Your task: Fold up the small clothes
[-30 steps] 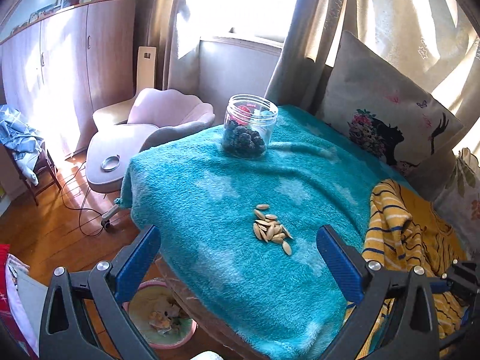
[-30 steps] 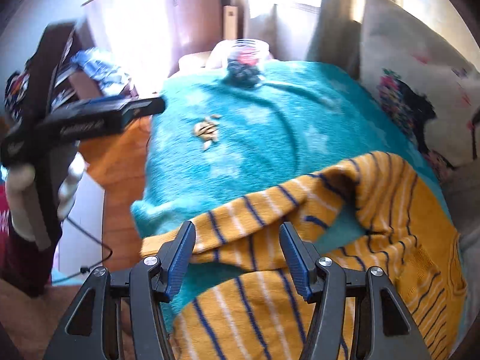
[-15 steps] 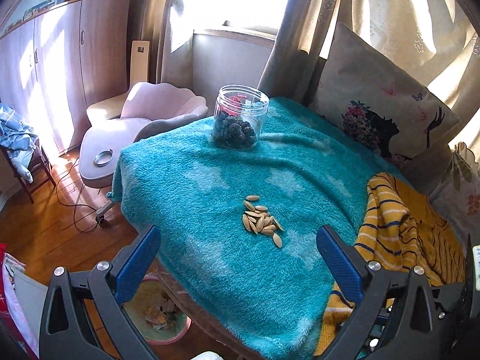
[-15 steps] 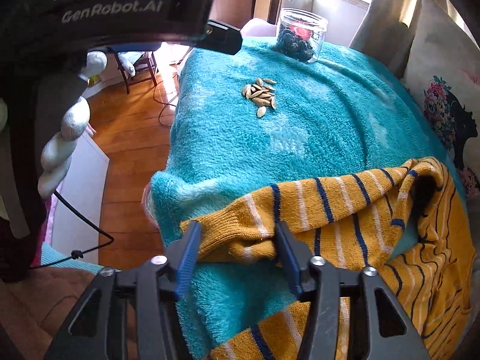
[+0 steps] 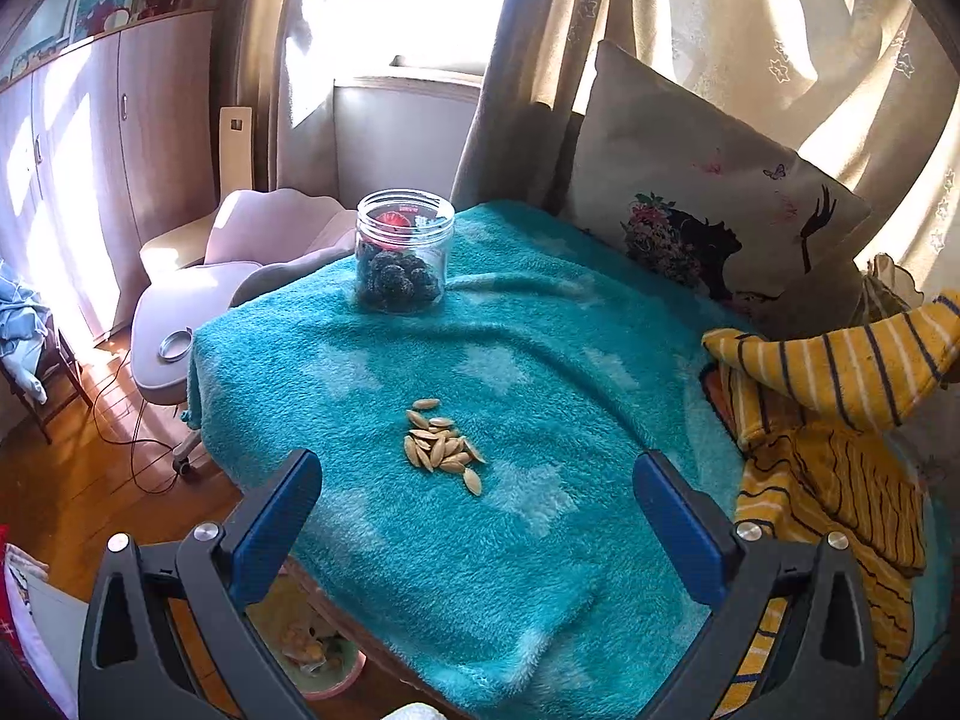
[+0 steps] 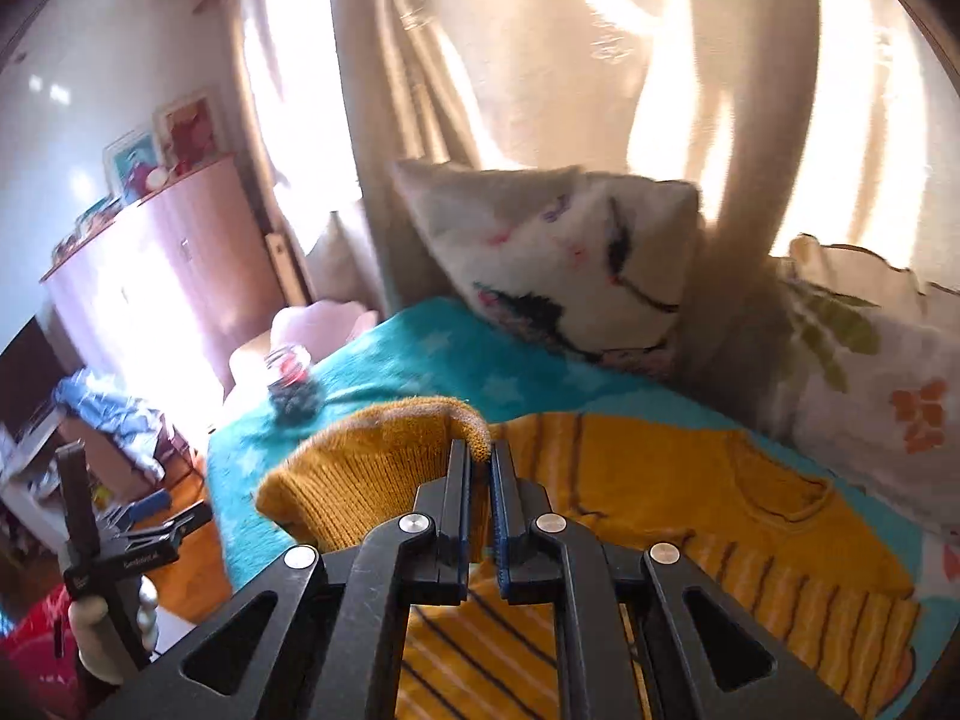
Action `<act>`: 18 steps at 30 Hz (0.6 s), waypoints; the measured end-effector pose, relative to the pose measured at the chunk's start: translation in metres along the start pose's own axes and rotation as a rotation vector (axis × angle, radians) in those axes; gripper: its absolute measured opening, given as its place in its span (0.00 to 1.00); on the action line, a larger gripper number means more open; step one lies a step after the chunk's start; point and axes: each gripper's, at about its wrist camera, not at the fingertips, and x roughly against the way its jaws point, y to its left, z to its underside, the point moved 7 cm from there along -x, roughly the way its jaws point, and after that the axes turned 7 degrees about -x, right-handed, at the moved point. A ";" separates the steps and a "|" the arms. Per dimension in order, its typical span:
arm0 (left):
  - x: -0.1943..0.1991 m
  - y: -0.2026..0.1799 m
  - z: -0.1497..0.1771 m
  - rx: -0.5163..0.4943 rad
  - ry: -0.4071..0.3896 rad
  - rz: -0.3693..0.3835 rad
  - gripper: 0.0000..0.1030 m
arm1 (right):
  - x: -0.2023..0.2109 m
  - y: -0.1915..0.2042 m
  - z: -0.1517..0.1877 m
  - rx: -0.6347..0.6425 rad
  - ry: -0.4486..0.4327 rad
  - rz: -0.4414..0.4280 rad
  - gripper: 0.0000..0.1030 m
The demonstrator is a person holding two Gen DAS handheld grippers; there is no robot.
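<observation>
A yellow sweater with dark and white stripes lies on the right side of the teal blanket. My right gripper is shut on the sweater's sleeve and holds it lifted above the body of the sweater. In the left wrist view the lifted sleeve hangs in the air at the far right over the sweater. My left gripper is open and empty, above the blanket's front edge, left of the sweater.
A glass jar of dark berries stands at the blanket's far edge. A small pile of seeds lies mid-blanket. Pillows lean against the curtains at the back right. A pink chair and wood floor lie to the left.
My right gripper has closed on the sleeve and lifted it up off the blanket, toward the sweater's body. My left gripper has stayed open and drifted slightly.
</observation>
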 end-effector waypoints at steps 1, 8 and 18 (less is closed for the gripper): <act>0.000 -0.007 0.000 -0.016 0.001 0.008 1.00 | 0.007 -0.026 0.000 -0.035 -0.008 0.046 0.07; -0.004 -0.060 0.009 -0.111 0.029 0.089 1.00 | 0.027 -0.215 0.064 -0.243 0.084 0.571 0.12; -0.024 -0.176 0.034 -0.319 0.117 0.264 1.00 | 0.080 -0.244 0.139 -0.434 0.064 0.388 0.44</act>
